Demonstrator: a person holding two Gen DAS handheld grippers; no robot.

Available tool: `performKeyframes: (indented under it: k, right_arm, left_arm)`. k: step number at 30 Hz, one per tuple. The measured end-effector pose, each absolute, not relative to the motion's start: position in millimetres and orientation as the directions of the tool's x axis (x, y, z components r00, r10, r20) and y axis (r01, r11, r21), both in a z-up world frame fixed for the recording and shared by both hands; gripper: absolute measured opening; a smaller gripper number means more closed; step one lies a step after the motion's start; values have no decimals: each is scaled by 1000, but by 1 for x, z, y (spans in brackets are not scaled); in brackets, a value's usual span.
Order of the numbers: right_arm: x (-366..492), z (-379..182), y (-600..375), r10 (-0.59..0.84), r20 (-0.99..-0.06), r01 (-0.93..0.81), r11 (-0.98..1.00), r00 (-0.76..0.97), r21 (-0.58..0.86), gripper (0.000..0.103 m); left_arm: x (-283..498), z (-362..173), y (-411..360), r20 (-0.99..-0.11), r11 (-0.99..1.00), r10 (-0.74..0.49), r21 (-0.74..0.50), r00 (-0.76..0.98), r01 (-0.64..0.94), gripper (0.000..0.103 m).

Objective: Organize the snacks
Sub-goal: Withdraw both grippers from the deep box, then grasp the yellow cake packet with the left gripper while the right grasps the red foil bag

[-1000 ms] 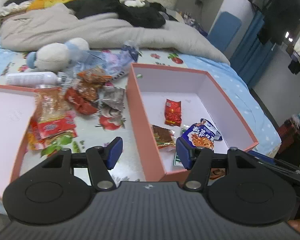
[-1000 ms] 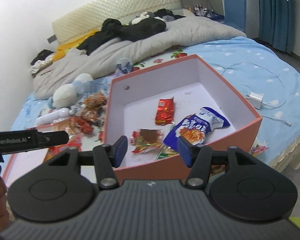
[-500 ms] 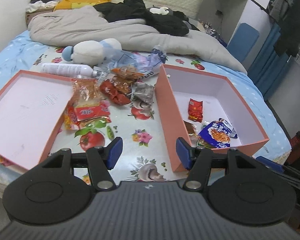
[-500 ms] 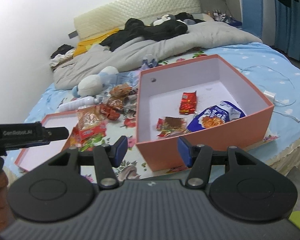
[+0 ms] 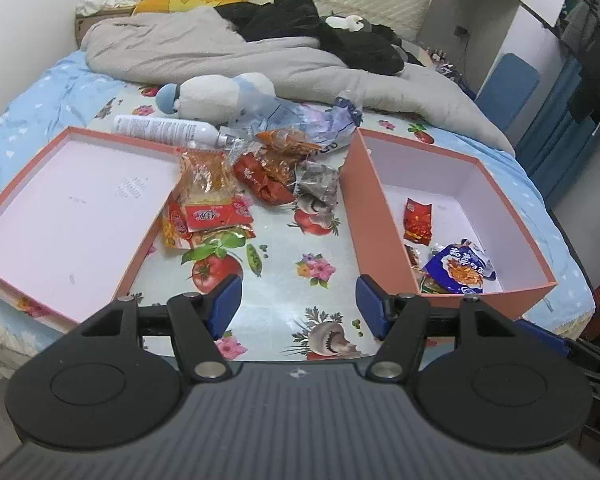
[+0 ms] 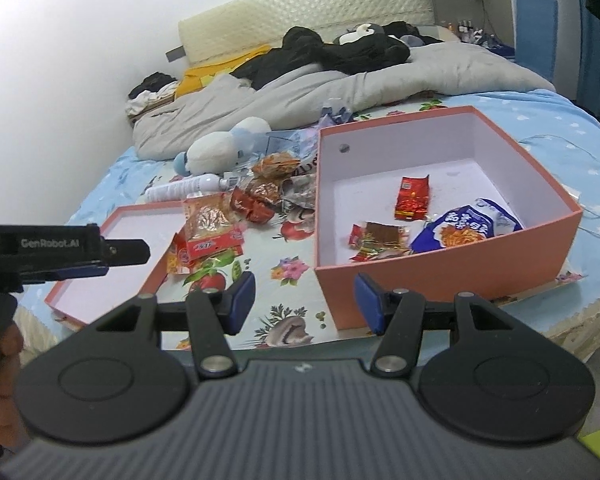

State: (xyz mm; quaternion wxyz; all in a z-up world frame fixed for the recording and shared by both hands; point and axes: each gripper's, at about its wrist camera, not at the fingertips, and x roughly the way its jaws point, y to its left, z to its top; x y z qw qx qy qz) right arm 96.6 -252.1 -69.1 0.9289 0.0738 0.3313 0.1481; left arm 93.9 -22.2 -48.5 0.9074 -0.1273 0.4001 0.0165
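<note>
A deep orange box (image 5: pixel 380 216) (image 6: pixel 440 276) stands on the bed's patterned cloth at the right. It holds a red packet (image 5: pixel 418 220) (image 6: pixel 412 197), a blue snack bag (image 5: pixel 458 268) (image 6: pixel 466 228) and a brown-and-red packet (image 6: pixel 378 238). A pile of loose snack packets (image 5: pixel 236 188) (image 6: pixel 228 220) lies between the box and its shallow orange lid (image 5: pixel 60 204) (image 6: pixel 112 280) at the left. My left gripper (image 5: pixel 298 306) is open and empty, held back over the near edge of the cloth. My right gripper (image 6: pixel 304 300) is open and empty before the box's near left corner.
A white spray bottle (image 5: pixel 164 130), a plush toy (image 5: pixel 216 94) and crumpled plastic bags (image 5: pixel 304 120) lie behind the snacks. A grey duvet (image 5: pixel 228 56) and dark clothes fill the far bed. The left gripper's body (image 6: pixel 60 248) shows at the right wrist view's left edge.
Both grippers have pulled back and up from the box, so the lid and snack pile have come fully into view. Both stay open and empty.
</note>
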Motion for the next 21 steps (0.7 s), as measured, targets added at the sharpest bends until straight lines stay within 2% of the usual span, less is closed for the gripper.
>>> performKeyframes:
  k: [12, 21]
  right_arm:
    - [124, -86, -208, 332, -579, -294, 942, 745, 162, 57]
    - [150, -108, -178, 319, -559, -306, 944, 766, 120, 57]
  left_arm:
    - [127, -77, 11, -767, 957, -83, -240, 636, -165, 68]
    - [179, -114, 42, -804, 963, -48, -195, 592, -187, 68]
